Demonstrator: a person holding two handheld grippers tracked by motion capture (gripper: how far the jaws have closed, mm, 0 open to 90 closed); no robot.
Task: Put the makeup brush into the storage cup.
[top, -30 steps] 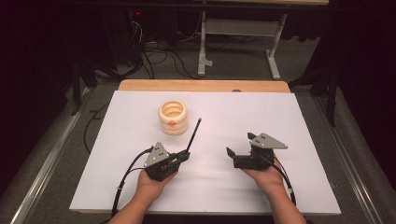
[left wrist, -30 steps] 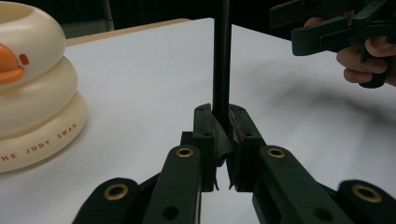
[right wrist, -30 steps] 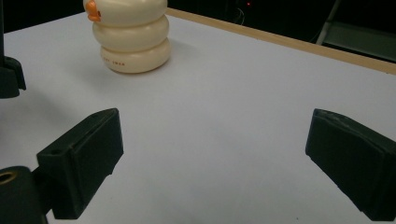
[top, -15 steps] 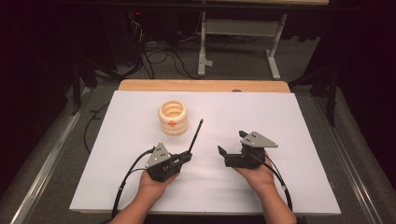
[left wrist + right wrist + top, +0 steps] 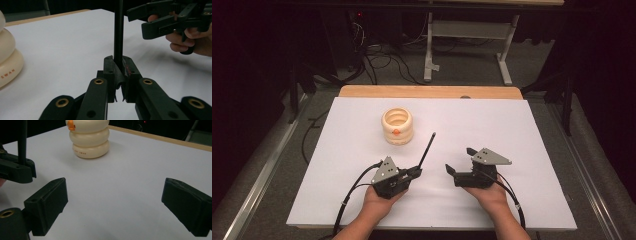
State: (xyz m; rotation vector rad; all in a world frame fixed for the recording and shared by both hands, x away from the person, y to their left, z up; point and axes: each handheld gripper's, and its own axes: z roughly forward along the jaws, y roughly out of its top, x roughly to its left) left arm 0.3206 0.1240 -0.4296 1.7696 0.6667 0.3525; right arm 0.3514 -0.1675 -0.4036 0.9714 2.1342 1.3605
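A thin black rod (image 5: 427,149) slants up and away over the white table top, and my left gripper (image 5: 414,172) is shut on its near end. In the left gripper view the rod (image 5: 118,30) rises straight from between the closed jaws of that gripper (image 5: 119,66). My right gripper (image 5: 460,160) stands open just right of the rod with nothing between its jaws, which point left. It appears again as the right gripper (image 5: 136,19) in a hand. A cream ringed holder (image 5: 397,126) with an orange mark stands beyond the left gripper.
The white sheet (image 5: 522,130) covers the table, with a wooden edge (image 5: 427,91) at the far side. In the right gripper view the cream holder (image 5: 90,141) stands ahead and the rod (image 5: 23,142) at the left. Cables trail from both grippers toward the near edge.
My right gripper has shifted a little to the left, closer to the rod. The left gripper has stayed shut on the rod, whose tip has swung slightly to the right.
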